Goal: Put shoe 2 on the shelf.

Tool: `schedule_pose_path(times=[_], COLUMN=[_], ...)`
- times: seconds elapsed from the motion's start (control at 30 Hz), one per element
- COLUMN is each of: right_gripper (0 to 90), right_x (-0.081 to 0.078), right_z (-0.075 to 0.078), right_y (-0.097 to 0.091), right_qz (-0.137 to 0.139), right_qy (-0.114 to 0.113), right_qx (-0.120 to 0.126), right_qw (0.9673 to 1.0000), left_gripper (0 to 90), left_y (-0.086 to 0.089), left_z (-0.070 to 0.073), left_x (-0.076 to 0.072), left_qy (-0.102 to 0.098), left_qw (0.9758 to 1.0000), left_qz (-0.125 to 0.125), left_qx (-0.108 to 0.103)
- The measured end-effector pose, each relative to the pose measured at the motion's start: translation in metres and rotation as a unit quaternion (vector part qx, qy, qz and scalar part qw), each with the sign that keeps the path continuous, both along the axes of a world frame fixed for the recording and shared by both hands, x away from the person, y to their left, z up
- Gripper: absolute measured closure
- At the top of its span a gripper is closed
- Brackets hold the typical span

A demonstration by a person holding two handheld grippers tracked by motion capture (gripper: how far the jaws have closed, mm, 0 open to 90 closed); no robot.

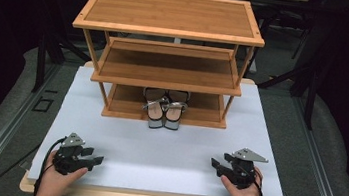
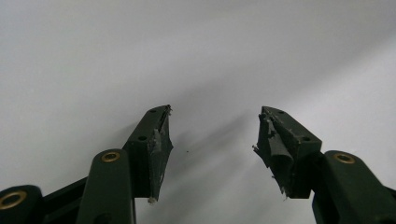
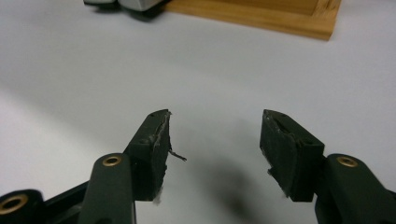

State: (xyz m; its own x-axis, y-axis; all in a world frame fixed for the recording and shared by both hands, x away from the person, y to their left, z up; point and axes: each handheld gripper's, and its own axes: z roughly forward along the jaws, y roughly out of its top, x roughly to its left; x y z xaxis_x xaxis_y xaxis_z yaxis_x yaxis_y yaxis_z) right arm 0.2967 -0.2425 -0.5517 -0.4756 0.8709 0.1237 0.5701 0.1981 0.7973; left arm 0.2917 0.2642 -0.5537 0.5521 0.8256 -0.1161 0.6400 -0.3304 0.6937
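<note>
Both sets of jaws are standing apart with nothing between them: the left gripper (image 1: 96, 159) and the right gripper (image 1: 216, 164) are hovering low over the near corners of the white table (image 1: 156, 146). The sandals (image 1: 165, 111) are sitting as a pair on the bottom shelf of the wooden rack (image 1: 167, 57), their ends poking out past its front edge, well apart from both grippers. To reach them cleanly, each gripper is probably best kept low and level, sliding under the middle shelf.
</note>
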Motion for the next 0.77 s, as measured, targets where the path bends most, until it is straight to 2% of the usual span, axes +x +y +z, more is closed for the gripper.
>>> schedule_pose_path(times=[0.07, 0.13, 0.17, 0.2, 0.23, 0.3, 0.33, 0.43, 0.6, 0.77], right_gripper=[42.2, 42.2, 42.0, 41.9, 41.9, 41.2, 41.1, 41.1, 40.3, 39.4], right_x=[0.001, 0.004, 0.005, 0.006, 0.006, 0.005, 0.004, 0.003, -0.001, -0.004], right_z=[-0.006, -0.01, -0.01, -0.012, -0.013, -0.014, -0.015, -0.014, -0.012, -0.012], right_y=[0.001, 0.001, 0.001, 0.0, 0.001, 0.001, 0.003, 0.005, 0.007, 0.004], right_qz=[0.002, -0.007, -0.01, 0.0, -0.01, 0.003, -0.01, 0.002, -0.003, -0.011], right_qy=[0.0, 0.0, 0.003, 0.007, 0.007, 0.016, 0.009, 0.014, -0.003, -0.011], right_qx=[-0.018, -0.035, -0.036, -0.023, -0.025, -0.018, -0.026, -0.019, -0.032, -0.027], right_qw=[0.9998, 0.9994, 0.9993, 0.9997, 0.9996, 0.9997, 0.9996, 0.9997, 0.9995, 0.9995], left_gripper=[44.0, 43.9, 43.9, 43.8, 43.6, 43.0, 42.8, 42.0, 41.1, 40.1], left_y=[-0.001, -0.002, -0.002, -0.003, -0.003, -0.004, -0.005, -0.008, -0.016, -0.017], left_z=[-0.001, -0.001, -0.001, -0.002, -0.002, -0.003, -0.003, -0.004, -0.005, -0.005], left_x=[0.001, 0.002, 0.003, 0.003, 0.003, 0.003, 0.004, 0.005, 0.006, 0.008], left_qy=[-0.003, -0.006, -0.008, -0.01, -0.01, -0.013, -0.012, -0.007, -0.012, -0.015], left_qw=[1.0, 1.0, 0.9999, 0.9999, 0.9999, 0.9999, 0.9999, 0.9999, 0.9997, 0.9995], left_qz=[-0.005, -0.008, -0.006, -0.006, -0.007, -0.007, -0.005, -0.008, -0.019, -0.023], left_qx=[0.001, 0.001, 0.0, 0.0, 0.003, 0.004, 0.002, -0.007, 0.005, 0.013])
